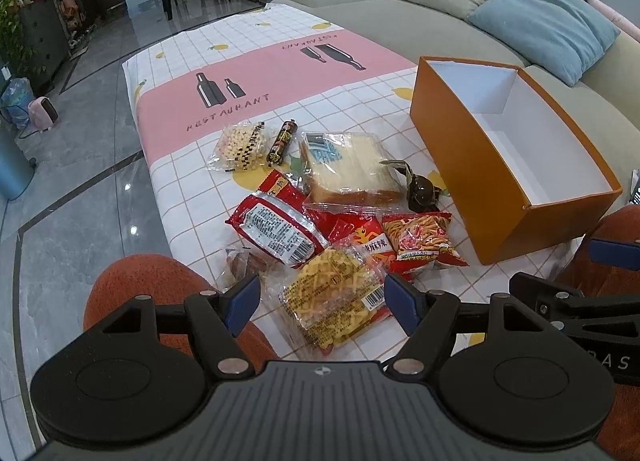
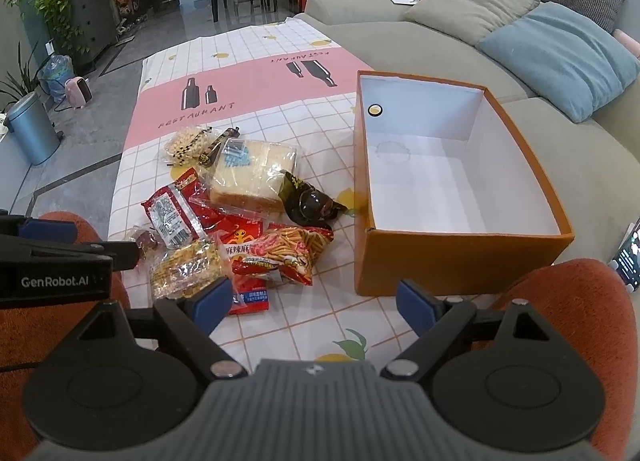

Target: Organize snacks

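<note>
A heap of snack packets lies on the table's checked cloth (image 1: 280,45): a yellow noodle-snack pack (image 1: 332,297), red packets (image 1: 276,229), a fries bag (image 1: 420,237), bagged bread (image 1: 348,169), a dark sausage stick (image 1: 282,137), a puffed-snack bag (image 1: 242,145) and a dark wrapped snack (image 1: 422,189). To the right stands an orange box (image 1: 516,165), open and empty, white inside (image 2: 440,169). My left gripper (image 1: 320,305) hovers open just above the yellow pack. My right gripper (image 2: 314,307) is open over bare cloth, between the heap (image 2: 240,221) and the box.
A beige sofa (image 1: 400,9) with blue and grey cushions runs behind the box. Orange-red cushions (image 1: 152,281) flank the near table edge. A phone (image 2: 630,257) lies at far right. Grey tiled floor, a bin (image 2: 32,129) and a dining set are on the left and beyond.
</note>
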The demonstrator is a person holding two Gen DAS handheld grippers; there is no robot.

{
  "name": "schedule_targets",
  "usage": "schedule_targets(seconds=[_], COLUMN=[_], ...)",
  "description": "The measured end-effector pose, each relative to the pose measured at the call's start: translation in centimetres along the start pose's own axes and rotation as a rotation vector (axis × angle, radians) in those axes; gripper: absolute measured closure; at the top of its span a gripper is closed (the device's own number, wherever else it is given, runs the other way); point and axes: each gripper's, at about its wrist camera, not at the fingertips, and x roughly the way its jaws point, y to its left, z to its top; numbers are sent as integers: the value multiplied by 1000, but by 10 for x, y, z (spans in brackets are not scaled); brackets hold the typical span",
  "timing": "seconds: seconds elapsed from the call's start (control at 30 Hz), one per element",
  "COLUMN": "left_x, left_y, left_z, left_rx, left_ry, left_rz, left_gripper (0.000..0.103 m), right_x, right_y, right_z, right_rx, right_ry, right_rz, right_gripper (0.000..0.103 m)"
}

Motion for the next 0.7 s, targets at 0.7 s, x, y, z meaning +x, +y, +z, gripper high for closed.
schedule_targets(seconds=[0.7], left_x=[1], left_y=[2], left_z=[-1], left_rx=[-13], left_ry=[13], left_rz=[-1], left_gripper=[20], right_x=[3], right_y=[1], right_z=[-1], right_rx=[-6], right_ry=[16], right_rz=[0], right_gripper=[16])
